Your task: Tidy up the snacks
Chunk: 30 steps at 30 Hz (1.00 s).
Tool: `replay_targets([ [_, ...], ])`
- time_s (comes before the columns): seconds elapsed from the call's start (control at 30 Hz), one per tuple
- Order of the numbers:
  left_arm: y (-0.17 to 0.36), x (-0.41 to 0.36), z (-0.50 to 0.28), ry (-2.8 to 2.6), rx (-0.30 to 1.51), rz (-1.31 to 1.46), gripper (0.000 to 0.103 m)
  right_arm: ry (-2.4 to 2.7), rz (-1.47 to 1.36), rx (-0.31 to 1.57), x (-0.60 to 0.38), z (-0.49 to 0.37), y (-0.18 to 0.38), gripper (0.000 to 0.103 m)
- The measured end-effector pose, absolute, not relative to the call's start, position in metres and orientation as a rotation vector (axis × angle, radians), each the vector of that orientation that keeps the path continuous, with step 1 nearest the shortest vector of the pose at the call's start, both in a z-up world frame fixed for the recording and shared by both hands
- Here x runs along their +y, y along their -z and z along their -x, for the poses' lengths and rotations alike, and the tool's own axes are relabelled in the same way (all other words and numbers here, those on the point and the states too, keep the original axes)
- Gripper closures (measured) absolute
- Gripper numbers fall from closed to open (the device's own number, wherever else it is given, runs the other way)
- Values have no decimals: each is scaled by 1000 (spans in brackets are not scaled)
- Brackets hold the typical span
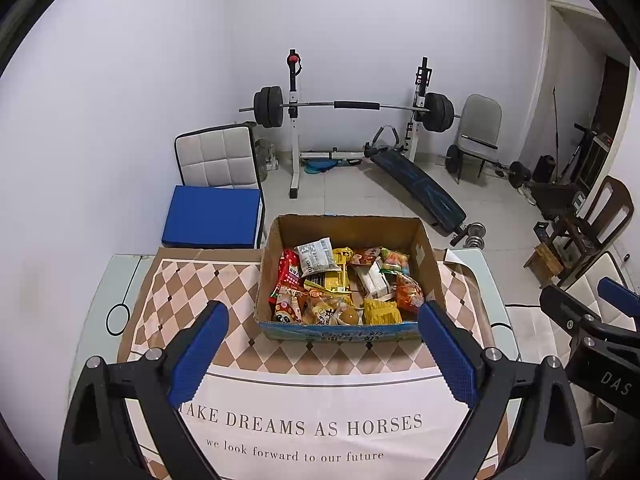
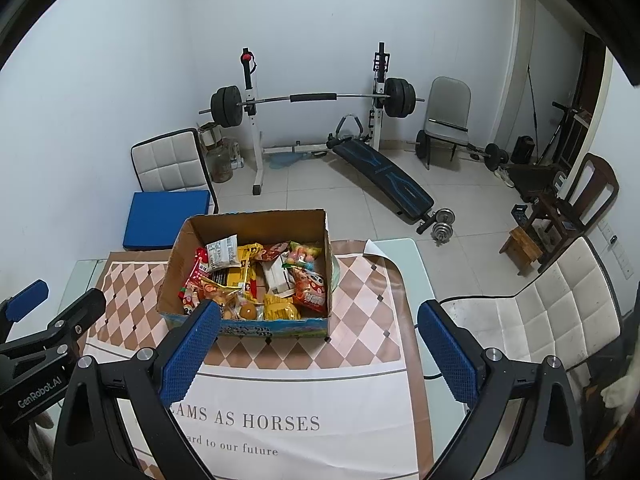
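Both claws, left [image 1: 323, 354] and right [image 2: 318, 354], spread, empty, near box [image 1: 432, 276]; snacks [image 1: 340, 284] piled inside: either unsorted or already gathered.

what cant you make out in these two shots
- Snacks at the bottom of the cardboard box: buried under the top packets, both views.
- Print on the white packet: too small to read.
- Box's near-left corner: covered by a right gripper finger, right wrist view.
- Tablecloth slogan: cut off by the same finger.
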<state>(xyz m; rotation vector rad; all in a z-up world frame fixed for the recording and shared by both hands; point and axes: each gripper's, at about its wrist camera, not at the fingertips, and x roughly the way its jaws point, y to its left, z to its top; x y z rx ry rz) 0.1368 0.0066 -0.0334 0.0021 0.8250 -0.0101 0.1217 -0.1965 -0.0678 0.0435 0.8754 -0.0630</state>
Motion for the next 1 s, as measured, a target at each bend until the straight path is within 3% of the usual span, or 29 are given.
replay_targets([
  [1.0, 32, 6, -134, 7, 822, 1, 6, 52, -34, 869, -199, -113, 64, 2],
])
